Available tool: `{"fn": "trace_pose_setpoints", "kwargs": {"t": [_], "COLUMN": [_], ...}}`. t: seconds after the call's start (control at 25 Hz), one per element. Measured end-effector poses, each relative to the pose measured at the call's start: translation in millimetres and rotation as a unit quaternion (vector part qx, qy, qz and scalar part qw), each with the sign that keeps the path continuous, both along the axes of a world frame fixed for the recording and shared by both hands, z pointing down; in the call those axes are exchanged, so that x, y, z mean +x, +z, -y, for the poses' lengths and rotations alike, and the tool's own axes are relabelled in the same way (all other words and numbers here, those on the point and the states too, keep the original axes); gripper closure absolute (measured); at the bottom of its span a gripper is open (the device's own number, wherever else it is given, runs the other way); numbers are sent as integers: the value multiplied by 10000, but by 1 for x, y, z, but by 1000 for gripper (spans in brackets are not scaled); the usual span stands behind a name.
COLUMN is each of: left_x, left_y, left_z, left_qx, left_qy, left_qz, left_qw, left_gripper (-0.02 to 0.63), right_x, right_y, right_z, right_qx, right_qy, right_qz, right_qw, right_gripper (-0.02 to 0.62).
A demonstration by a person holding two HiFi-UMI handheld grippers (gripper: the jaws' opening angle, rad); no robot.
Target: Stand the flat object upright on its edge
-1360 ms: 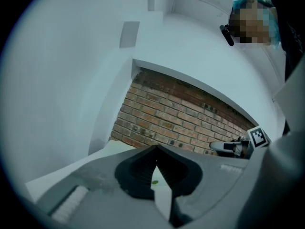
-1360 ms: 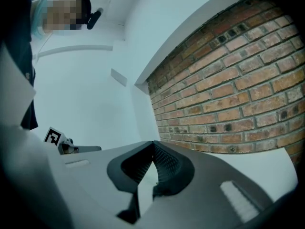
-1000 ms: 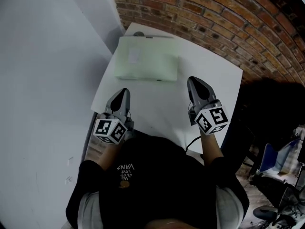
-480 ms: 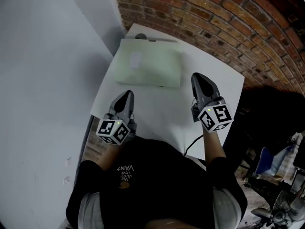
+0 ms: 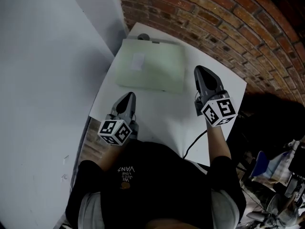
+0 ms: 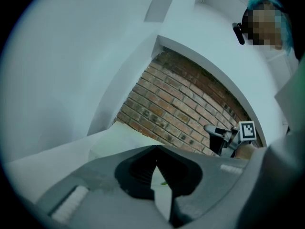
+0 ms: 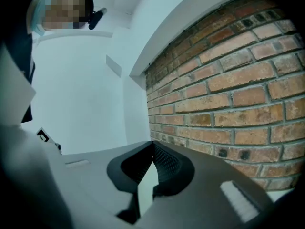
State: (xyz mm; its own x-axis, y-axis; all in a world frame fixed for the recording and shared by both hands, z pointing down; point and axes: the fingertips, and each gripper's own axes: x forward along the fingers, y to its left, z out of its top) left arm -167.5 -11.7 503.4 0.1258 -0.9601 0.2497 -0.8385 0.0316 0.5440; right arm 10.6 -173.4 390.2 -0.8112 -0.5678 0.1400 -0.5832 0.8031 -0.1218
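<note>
R gripper (image 5: 200,71) has pushed forward since a sec ago and now sits just beside the right-hand edge of the flat pale-green pad (image 5: 152,66). L gripper (image 5: 128,98) has dipped a bit but remains short of the pad's near edge. Both sets of fingers are pressed together w/ nothing between them: L fingers (image 6: 138,171) meet at the tips, R fingers (image 7: 167,168) likewise. The pad lies flat on the white desk (image 5: 162,118), ahead of the L fingertips and just left of the R ones. Its far edge is close to the corner where the brick wall (image 5: 214,13) meets the white wall (image 5: 57,56). No edge is raised yet.

Step in hand looks like the approach, i.e. getting a tip against an edge. Probably best: bring the R fingertips in low at the right edge to pry it up, w/ the L fingers braced on the opposite side so the pad pivots rather than skates. It looks thin and likely light, so tilt slowly and keep one tip on the top edge until it balances, else it may flop back.
</note>
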Motion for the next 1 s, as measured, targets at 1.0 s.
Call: {"fn": "trace_pose_setpoints", "kwargs": {"t": [1.0], "left_x": [-12], "left_y": [61], "left_z": [21], "left_qx": [-849], "left_qy": [-381], "left_qz": [-1432], "left_qw": [9853], "left_gripper": [528], "right_x": [-77], "right_y": [52], "right_z": [69], "right_qx": [-331], "right_qy": [-848], "right_qz": [-461], "right_qw": [9948], "right_gripper": [594]}}
